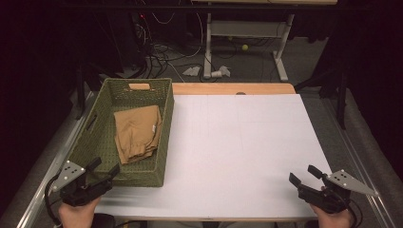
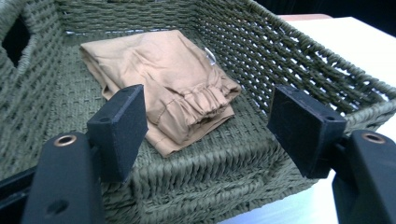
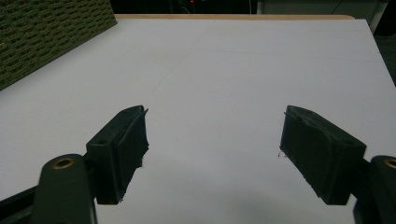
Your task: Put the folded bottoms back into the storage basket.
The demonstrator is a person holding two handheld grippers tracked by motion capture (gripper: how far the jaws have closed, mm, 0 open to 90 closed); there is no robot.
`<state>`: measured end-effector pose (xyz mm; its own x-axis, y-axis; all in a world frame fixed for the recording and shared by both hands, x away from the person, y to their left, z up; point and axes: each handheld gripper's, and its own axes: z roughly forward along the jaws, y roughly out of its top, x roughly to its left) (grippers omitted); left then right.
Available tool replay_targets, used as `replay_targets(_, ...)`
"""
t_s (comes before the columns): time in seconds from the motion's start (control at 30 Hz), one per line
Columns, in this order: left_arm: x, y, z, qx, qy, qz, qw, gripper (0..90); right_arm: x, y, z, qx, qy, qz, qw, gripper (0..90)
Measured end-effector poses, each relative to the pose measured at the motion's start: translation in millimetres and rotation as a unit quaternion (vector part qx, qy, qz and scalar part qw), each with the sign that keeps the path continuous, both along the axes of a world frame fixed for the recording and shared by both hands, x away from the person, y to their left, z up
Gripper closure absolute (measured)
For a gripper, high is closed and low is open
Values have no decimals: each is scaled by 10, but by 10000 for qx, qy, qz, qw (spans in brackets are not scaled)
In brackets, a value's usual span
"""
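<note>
A green woven basket (image 1: 109, 90) stands at the left of the white table top (image 1: 242, 147). Inside it lies a folded tan garment (image 1: 137, 133), seen close up as tan cloth with an elastic cuff (image 2: 163, 79). My left gripper (image 1: 103, 169) hovers open at the basket's near end (image 2: 205, 172), its jaws wide apart and holding nothing. My right gripper (image 1: 305, 176) rests open near the table's front right corner, above the bare white surface (image 3: 215, 93), with nothing between its jaws.
The basket's side (image 3: 42, 37) shows at the far left in the right gripper view. A wooden table edge (image 1: 228, 88) runs behind the white sheet. Beyond it, a desk frame (image 1: 247, 42), cables and a small yellow ball (image 1: 244, 47) are on the floor.
</note>
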<state>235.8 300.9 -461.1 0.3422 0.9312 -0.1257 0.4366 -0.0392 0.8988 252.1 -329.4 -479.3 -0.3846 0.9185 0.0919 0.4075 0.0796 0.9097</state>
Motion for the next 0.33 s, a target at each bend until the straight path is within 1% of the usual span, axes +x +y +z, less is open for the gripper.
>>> replay_targets(0.13,-13,21,-9,-105,-15,40,9999,270,-5,4,1,-7,-29,-6,10000,237)
replay_targets(0.33,-12,35,-13,-159,-7,70,9998,270,-7,6,2,-21,-47,6,10000,236)
